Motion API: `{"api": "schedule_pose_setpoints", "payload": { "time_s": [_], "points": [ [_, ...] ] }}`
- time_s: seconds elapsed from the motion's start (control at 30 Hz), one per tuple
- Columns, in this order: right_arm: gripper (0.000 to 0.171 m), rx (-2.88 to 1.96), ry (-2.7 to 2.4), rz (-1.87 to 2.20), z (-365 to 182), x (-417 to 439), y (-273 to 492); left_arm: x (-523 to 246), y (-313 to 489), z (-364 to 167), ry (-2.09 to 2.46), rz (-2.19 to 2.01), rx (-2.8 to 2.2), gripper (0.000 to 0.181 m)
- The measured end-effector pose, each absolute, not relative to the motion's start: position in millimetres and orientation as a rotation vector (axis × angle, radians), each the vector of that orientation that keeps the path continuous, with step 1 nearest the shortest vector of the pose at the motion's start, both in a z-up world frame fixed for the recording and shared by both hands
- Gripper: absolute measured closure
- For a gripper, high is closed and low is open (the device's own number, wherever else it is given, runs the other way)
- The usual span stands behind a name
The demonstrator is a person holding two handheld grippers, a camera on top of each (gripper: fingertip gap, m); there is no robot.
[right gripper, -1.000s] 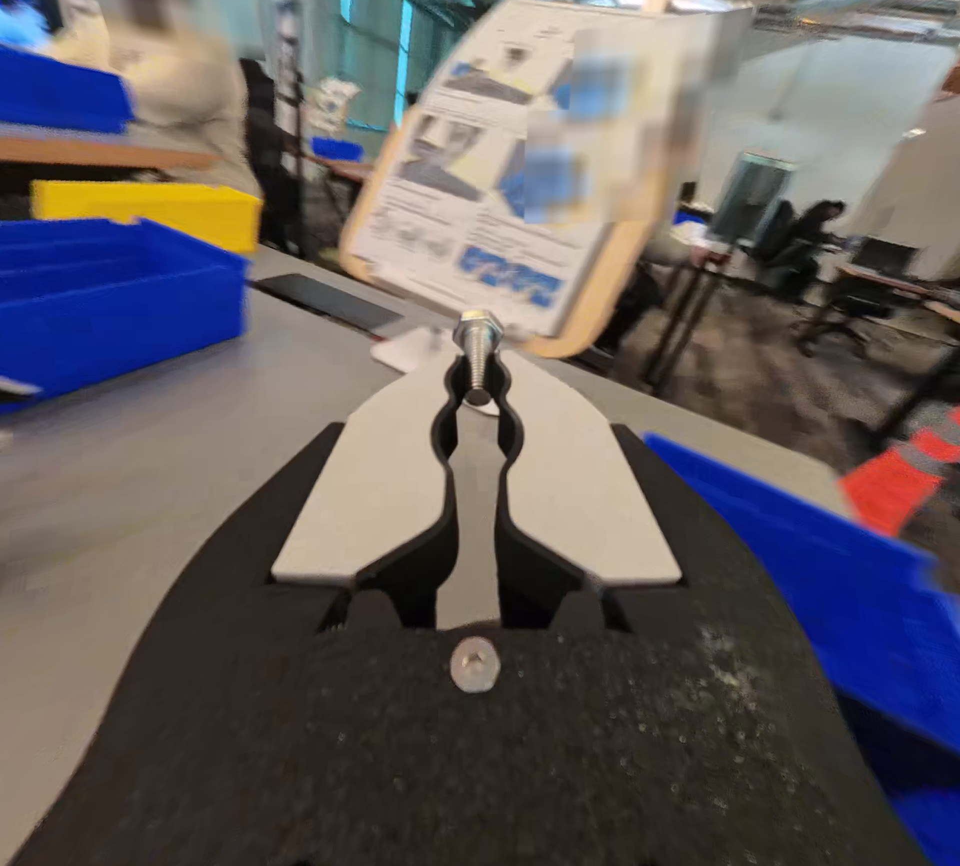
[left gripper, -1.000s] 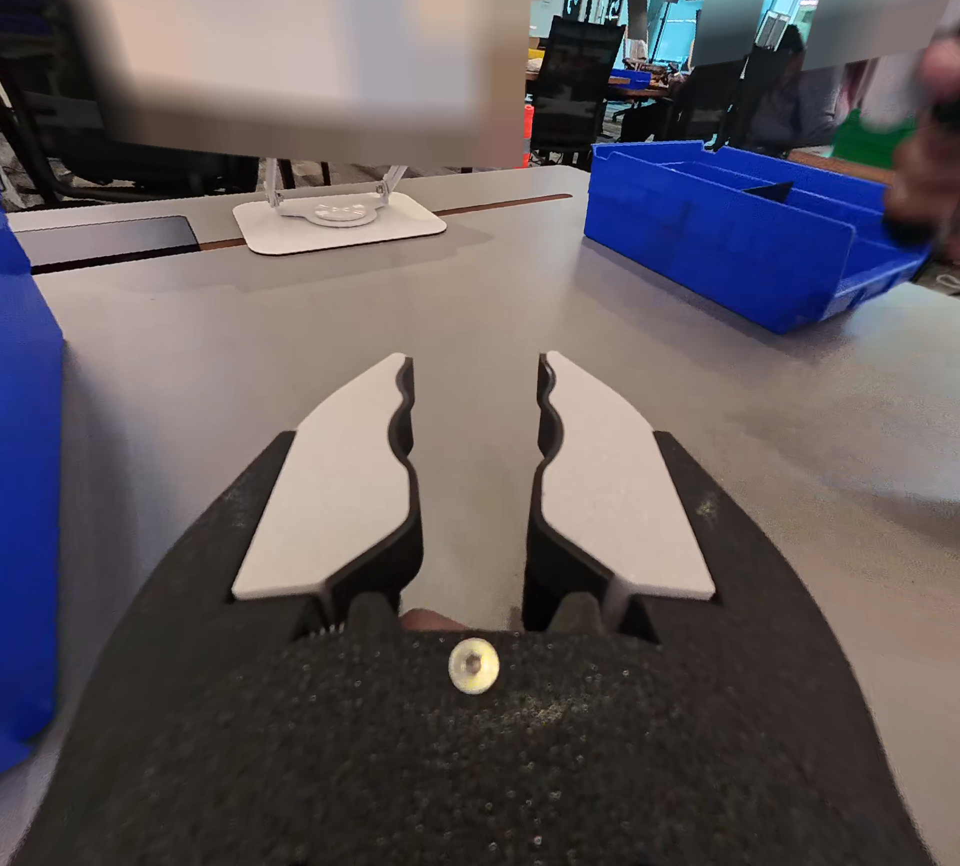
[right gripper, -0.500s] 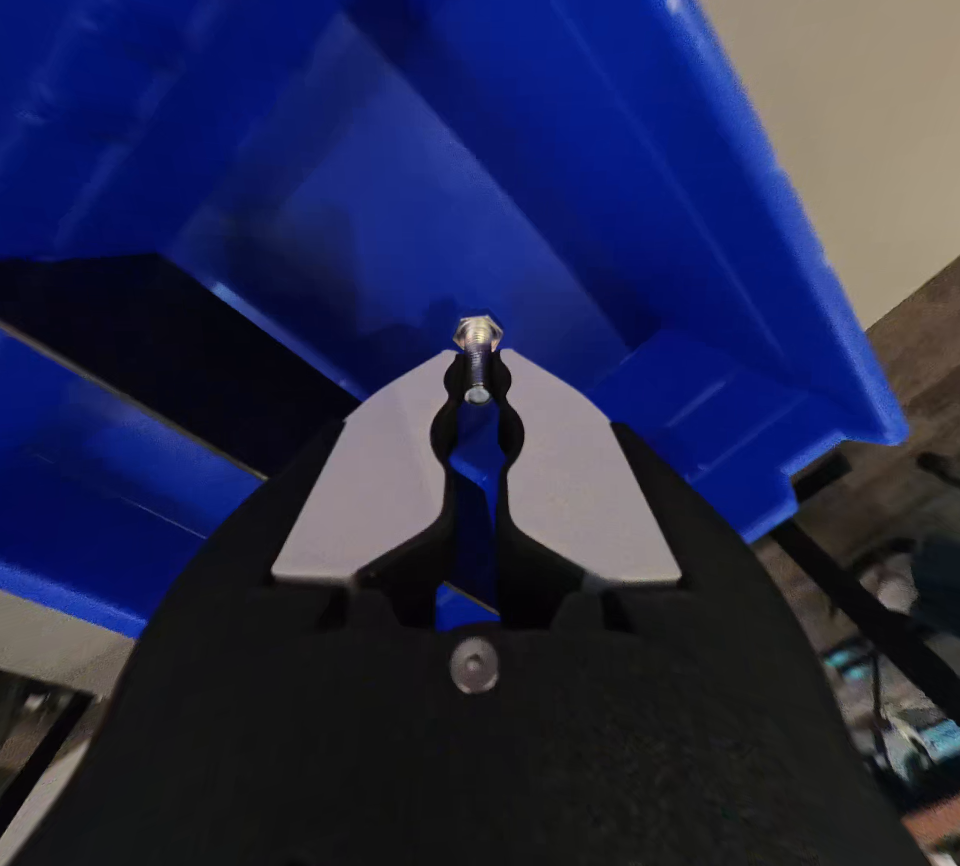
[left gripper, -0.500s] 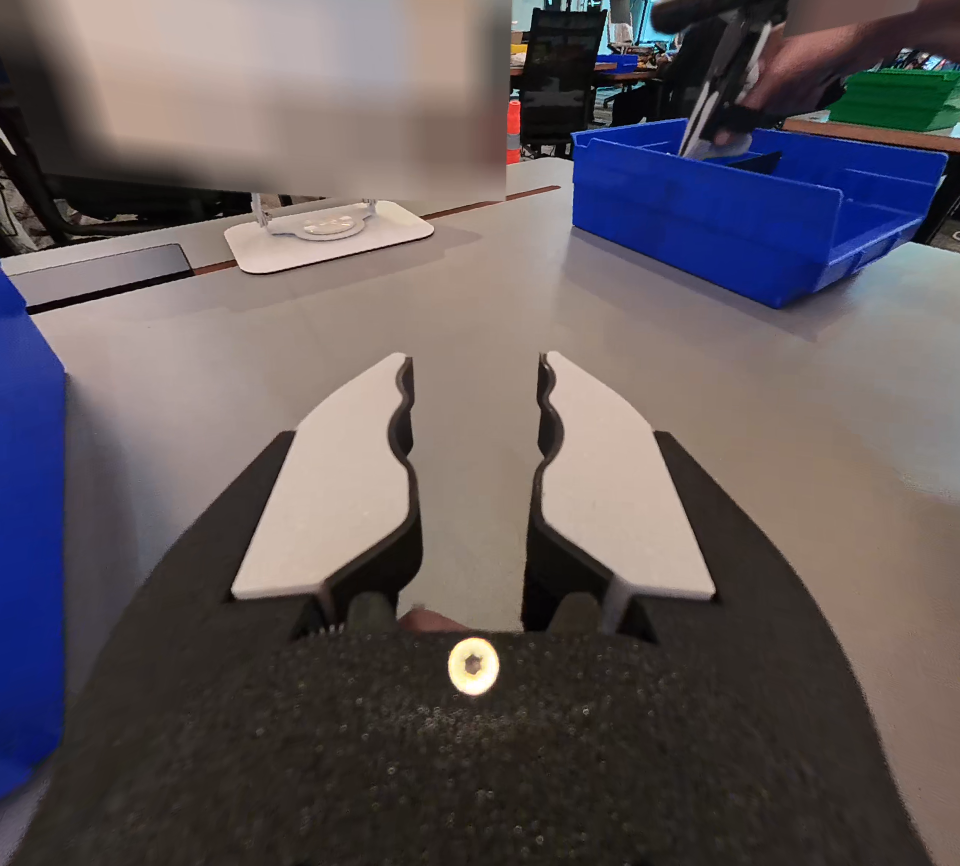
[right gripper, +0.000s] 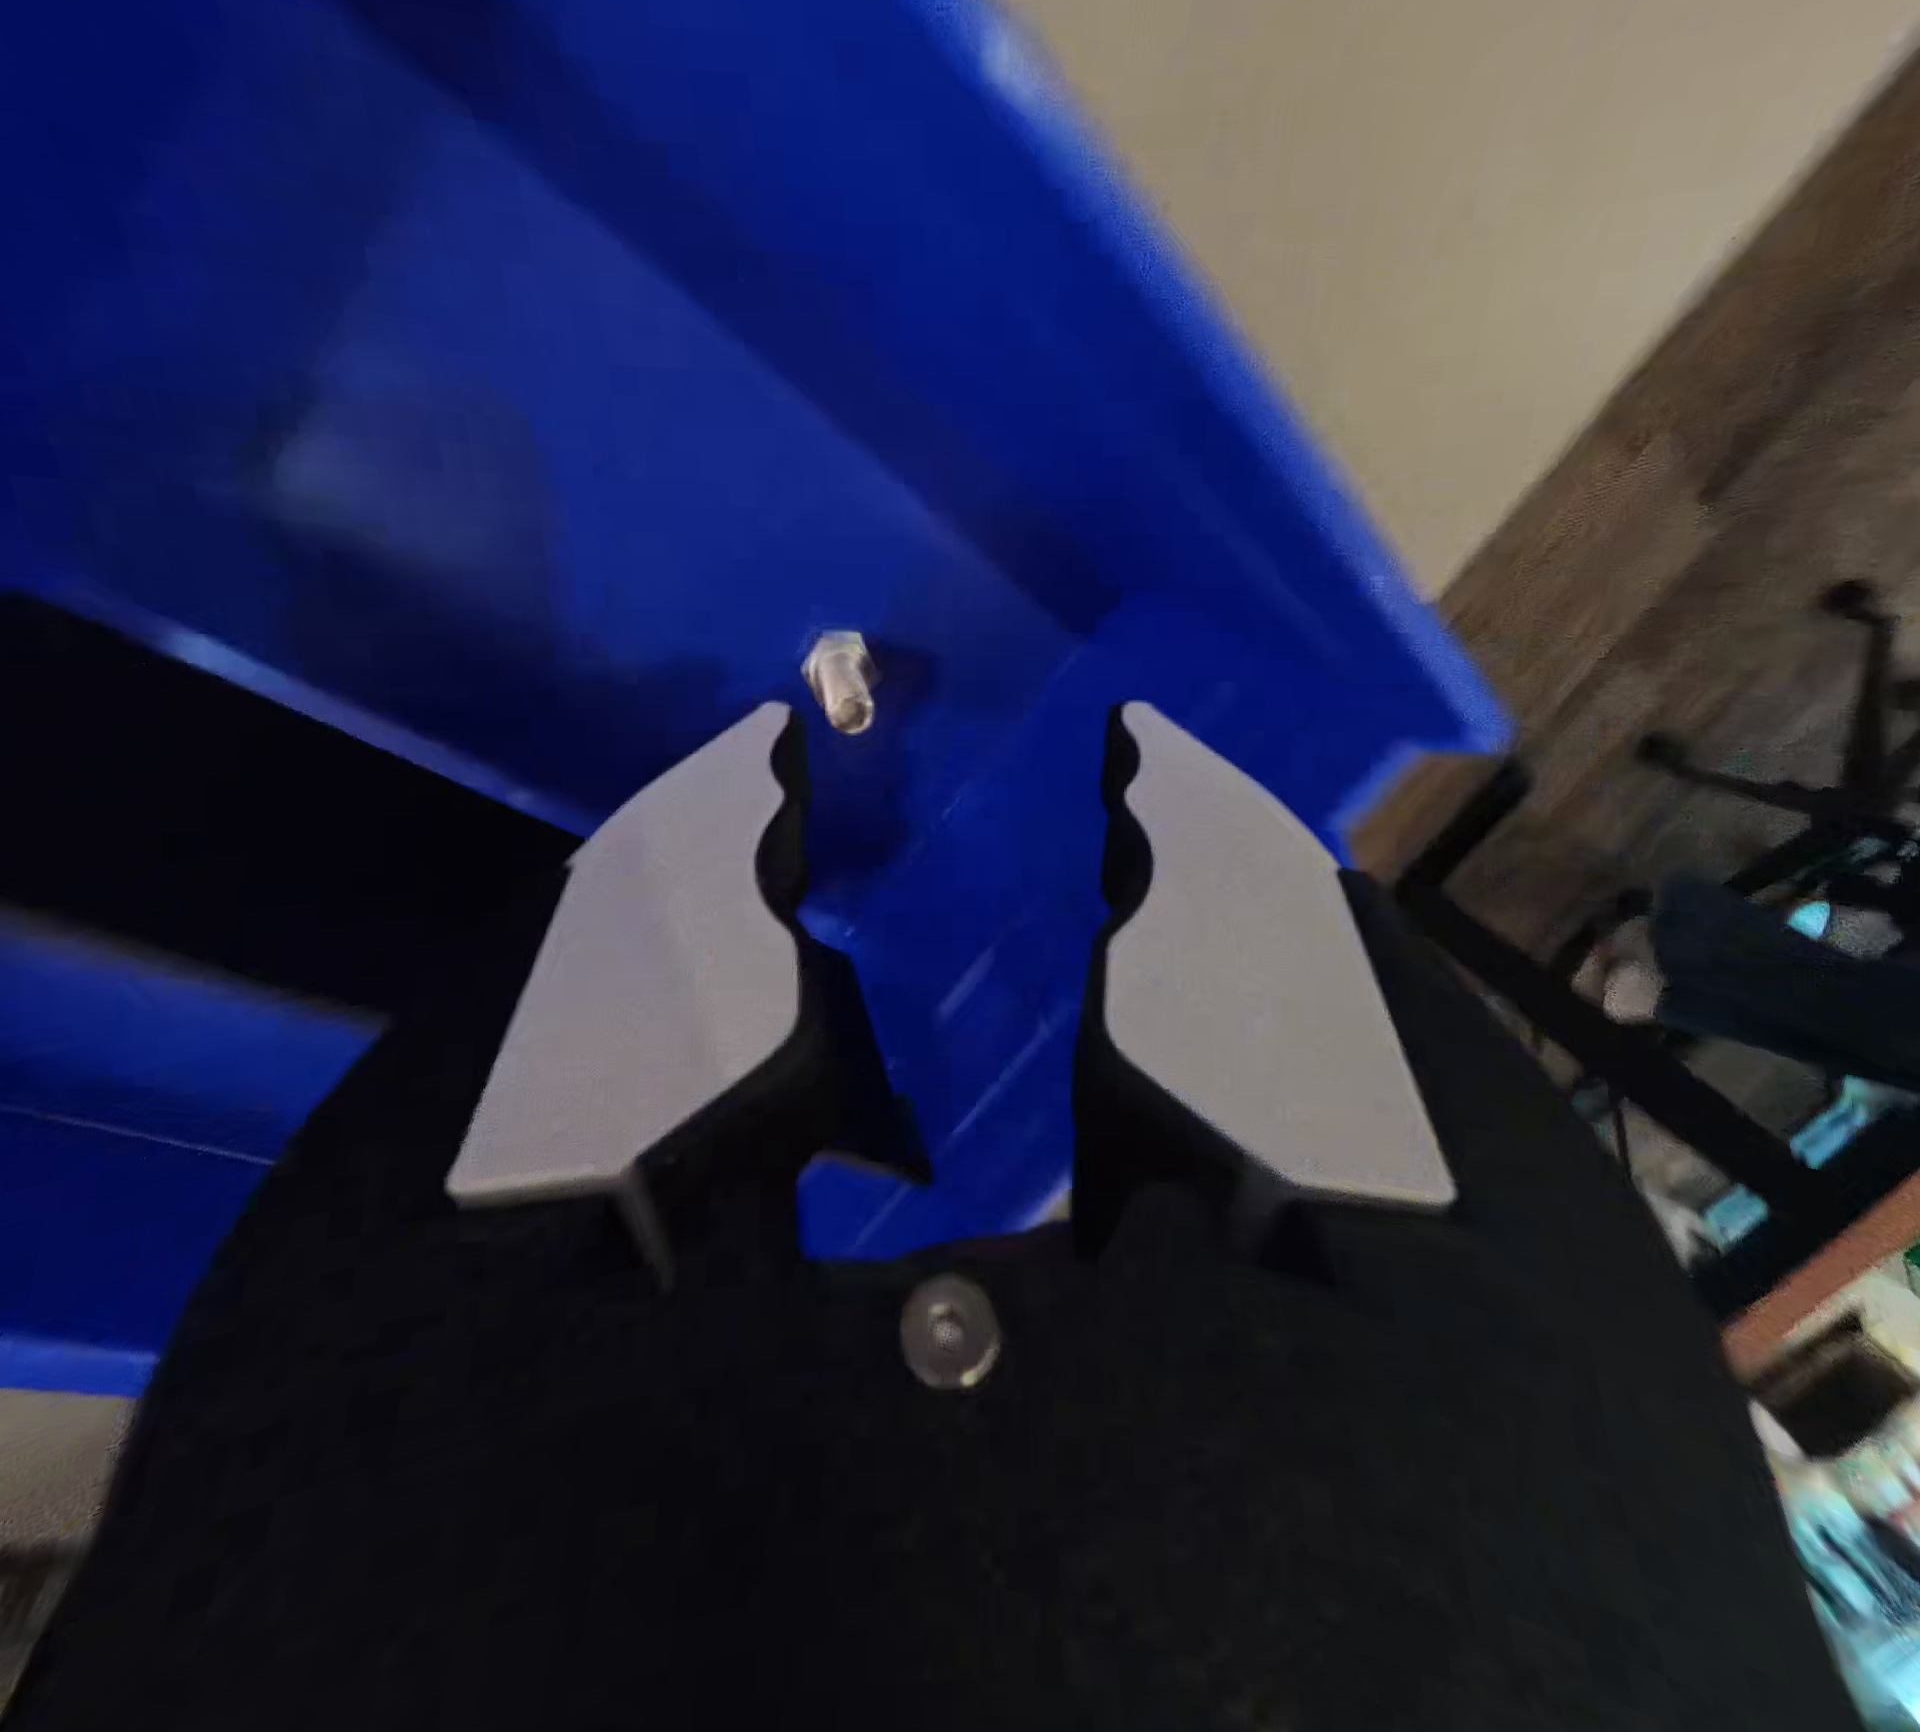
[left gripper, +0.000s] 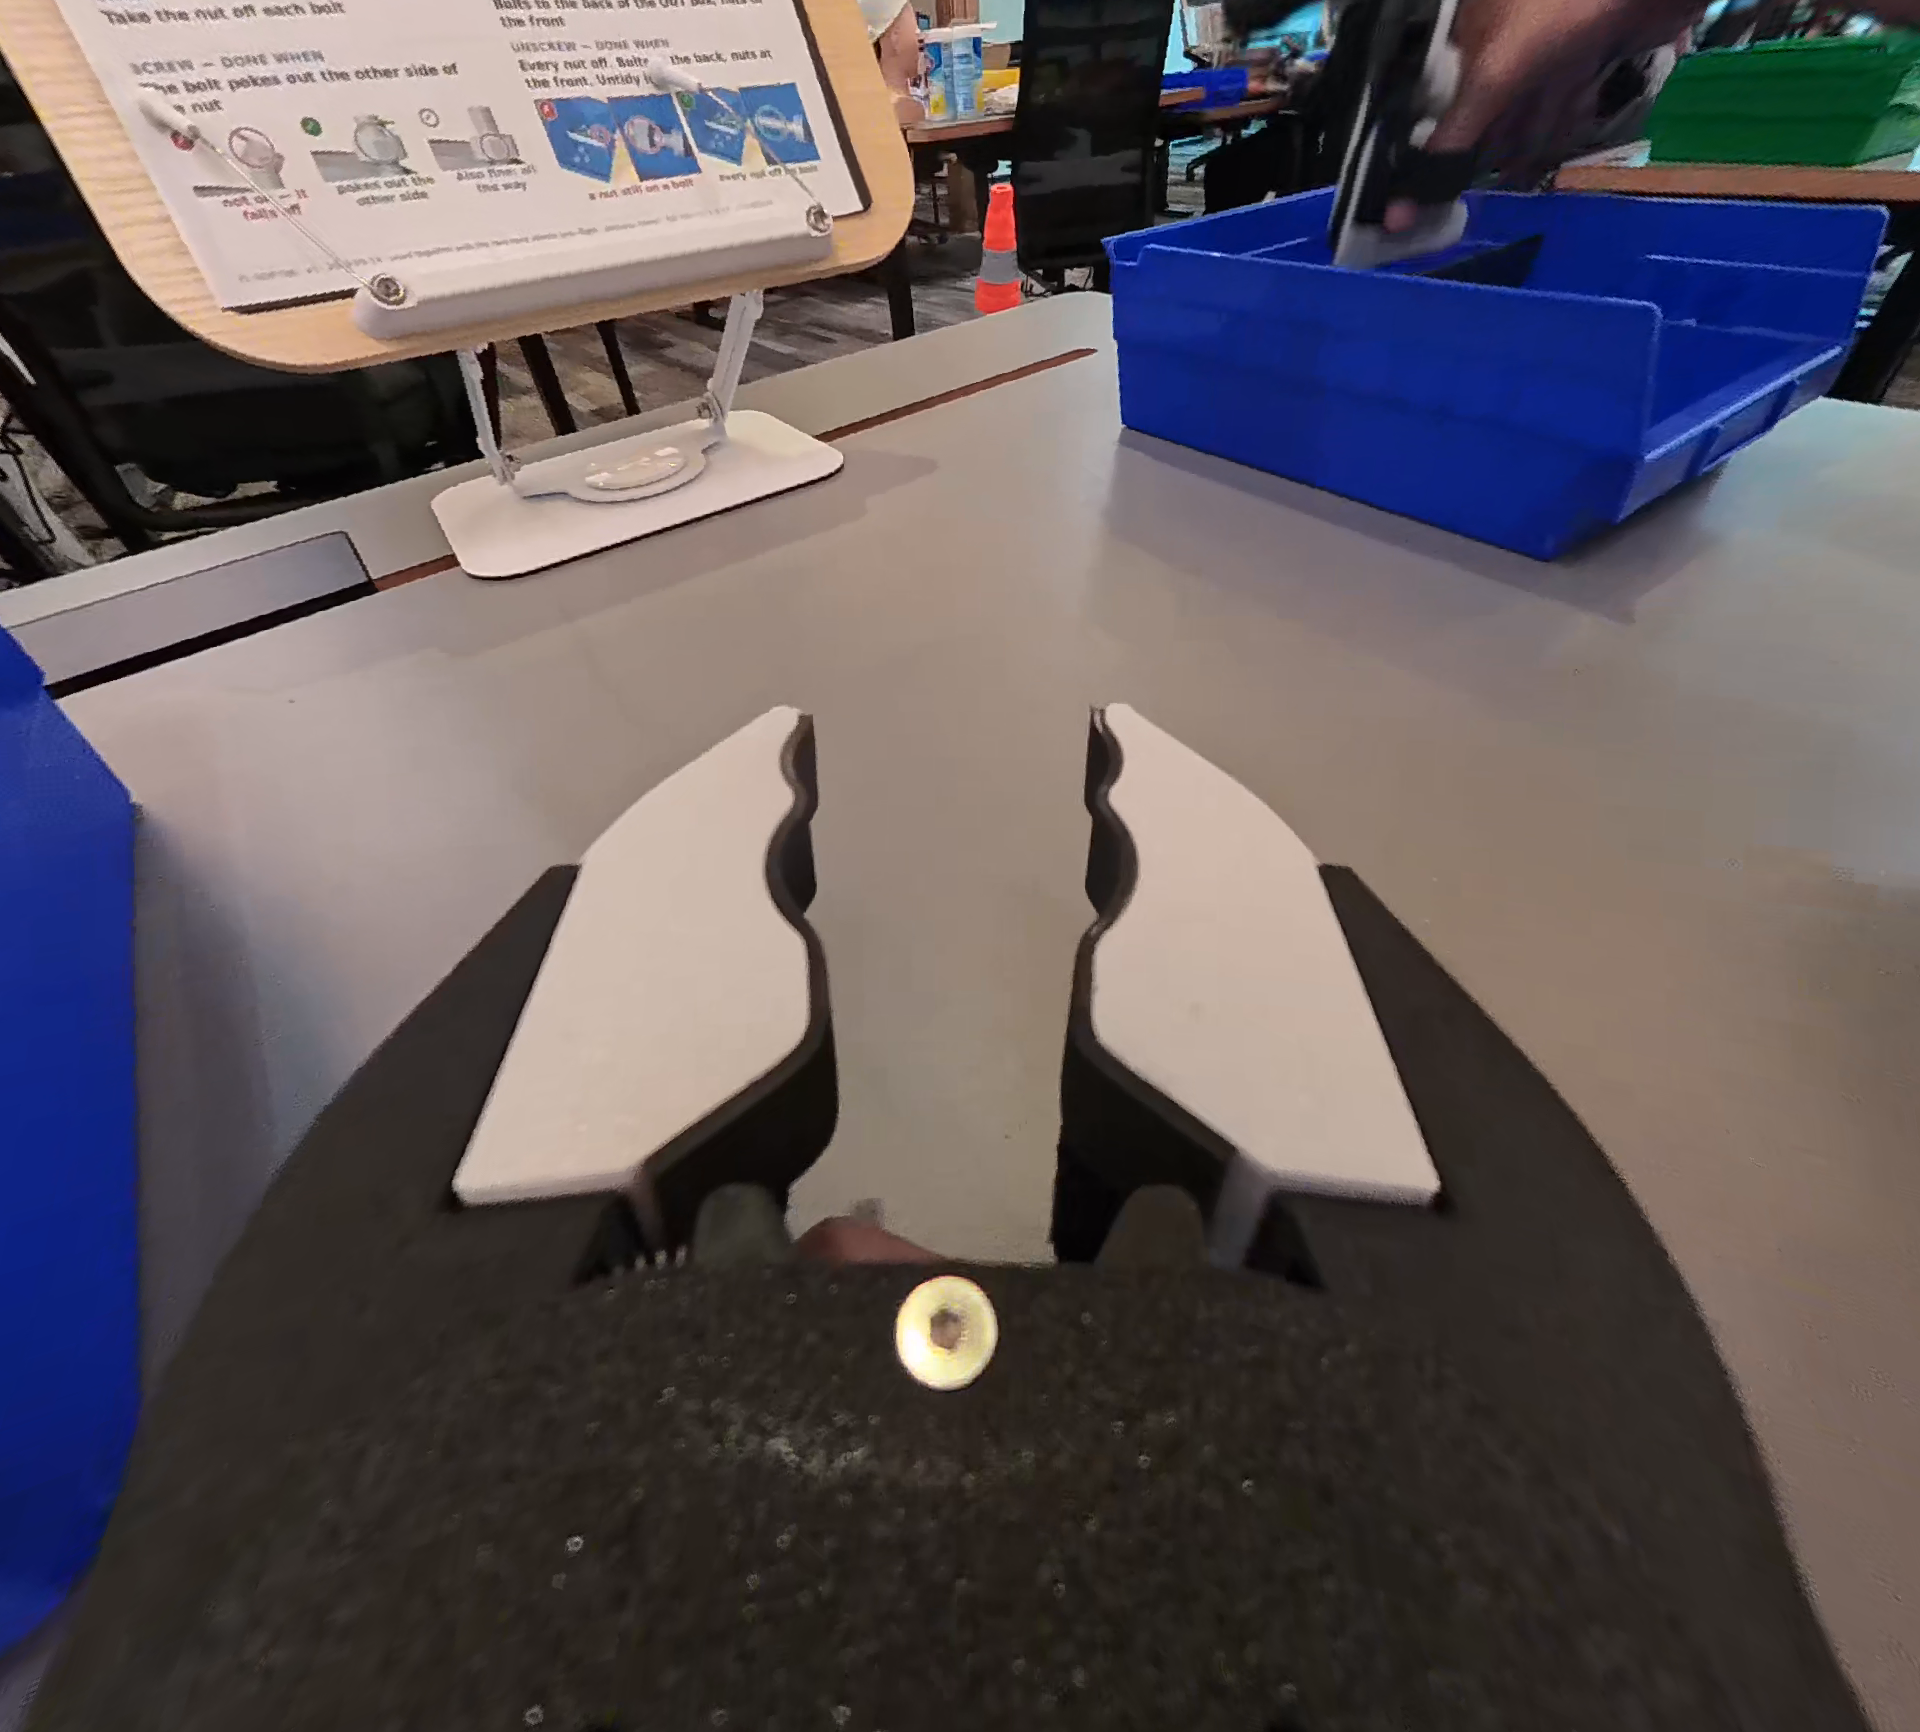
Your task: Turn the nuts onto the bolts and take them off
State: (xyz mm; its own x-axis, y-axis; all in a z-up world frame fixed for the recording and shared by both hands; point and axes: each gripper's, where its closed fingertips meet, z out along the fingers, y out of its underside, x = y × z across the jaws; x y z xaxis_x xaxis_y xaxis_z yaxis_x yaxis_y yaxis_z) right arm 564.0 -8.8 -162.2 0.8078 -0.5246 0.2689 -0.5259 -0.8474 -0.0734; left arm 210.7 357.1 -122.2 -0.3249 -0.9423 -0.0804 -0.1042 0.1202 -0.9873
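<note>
My right gripper (right gripper: 951, 721) is open and points down into a blue bin (right gripper: 623, 280). A silver bolt (right gripper: 842, 685) lies free inside the bin, just past the left fingertip and apart from it. My left gripper (left gripper: 948, 726) is open and empty, low over the grey table (left gripper: 1558, 851). In the left wrist view the right gripper (left gripper: 1397, 228) shows far off, blurred, dipping into the blue bin (left gripper: 1455, 394) at the back right, held by a hand (left gripper: 1538, 72). No nut shows.
A wooden board with an instruction sheet (left gripper: 447, 41) stands on a white stand (left gripper: 634, 487) at the back left. Another blue bin's edge (left gripper: 52, 1163) is at the far left. Green bins (left gripper: 1787, 103) sit behind. The table's right edge and floor (right gripper: 1714, 487) show beyond the bin.
My right gripper carried the bolt into the blue bin, then opened and let it go; the bolt now lies in the bin. The left gripper stayed open and nearly still.
</note>
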Motion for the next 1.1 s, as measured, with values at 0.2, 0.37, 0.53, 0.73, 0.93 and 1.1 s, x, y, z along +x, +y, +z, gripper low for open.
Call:
{"api": "schedule_pose_setpoints", "payload": {
  "time_s": [0.2, 0.37, 0.53, 0.73, 0.93, 1.1],
  "points": [
    [0.127, 3.691, -0.864, 1.215, -13.1, 454.4, 120.0, 215.2, 373.9, -119.3, 1.501, -1.340, -1.161, 0.130],
    [0.130, 4.193, -0.869, 0.992, -44.5, 304.0, 225.3, 218.1, 397.4, -118.8, 1.397, -1.302, -1.261, 0.130],
    [0.129, 4.311, -0.993, 0.760, -115.6, 241.5, 287.0, 217.6, 405.5, -119.1, 1.367, -1.294, -1.294, 0.123],
    [0.136, 4.337, -0.855, 1.142, -115.7, 238.2, 290.7, 218.4, 401.0, -120.9, 1.406, -1.326, -1.291, 0.114],
    [0.135, 4.353, -1.091, 0.982, -116.4, 245.6, 279.1, 218.7, 399.3, -121.6, 1.422, -1.337, -1.290, 0.118],
    [0.136, 4.348, -1.088, 0.974, -117.4, 246.2, 279.1, 219.6, 397.5, -123.4, 1.440, -1.325, -1.288, 0.120]
  ]
}}
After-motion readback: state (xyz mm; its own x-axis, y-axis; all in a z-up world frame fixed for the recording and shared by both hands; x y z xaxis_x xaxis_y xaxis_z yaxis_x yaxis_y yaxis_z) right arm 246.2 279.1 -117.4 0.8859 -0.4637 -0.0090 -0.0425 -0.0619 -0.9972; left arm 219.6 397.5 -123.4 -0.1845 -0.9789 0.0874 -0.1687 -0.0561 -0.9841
